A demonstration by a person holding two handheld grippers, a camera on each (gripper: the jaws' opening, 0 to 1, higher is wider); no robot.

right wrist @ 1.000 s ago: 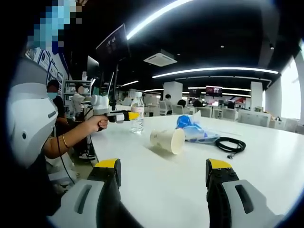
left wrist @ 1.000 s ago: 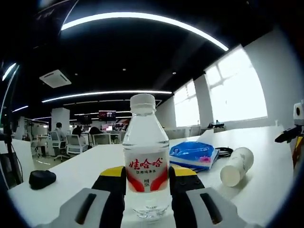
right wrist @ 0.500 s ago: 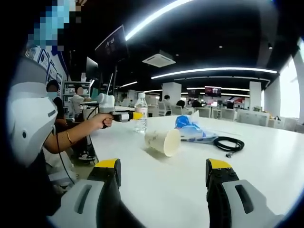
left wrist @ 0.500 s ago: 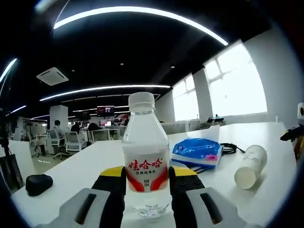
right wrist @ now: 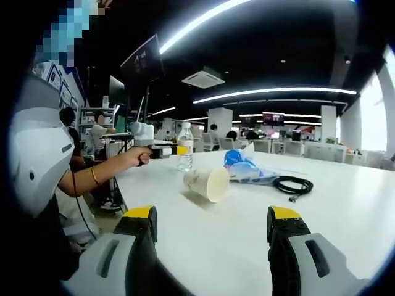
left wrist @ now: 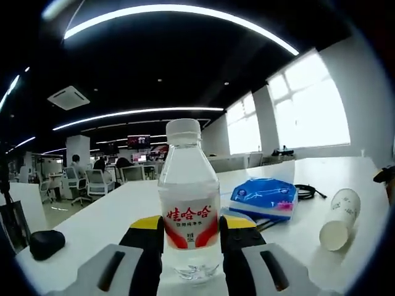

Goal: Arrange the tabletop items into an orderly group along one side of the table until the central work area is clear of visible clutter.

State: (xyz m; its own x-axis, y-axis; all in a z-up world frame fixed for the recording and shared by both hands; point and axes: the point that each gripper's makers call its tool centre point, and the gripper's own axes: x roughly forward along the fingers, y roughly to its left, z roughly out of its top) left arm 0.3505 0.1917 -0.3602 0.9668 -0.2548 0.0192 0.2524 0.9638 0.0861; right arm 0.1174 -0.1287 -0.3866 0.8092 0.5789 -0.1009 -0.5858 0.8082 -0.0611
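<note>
- Your left gripper (left wrist: 191, 237) clamps the bottle (left wrist: 189, 203), upright on the table (left wrist: 111, 222).
- Your right gripper (right wrist: 210, 237) hangs spread and empty.
- Next, judge a spot along one edge, then fetch the cup (right wrist: 204, 183).

The left gripper (left wrist: 190, 243) clamps its jaws on a water bottle (left wrist: 189, 203) at lower centre, an outstretched hand (right wrist: 131, 158) holding it level at centre left. The right gripper (right wrist: 213, 231) has jaws spread wide apart.
</note>
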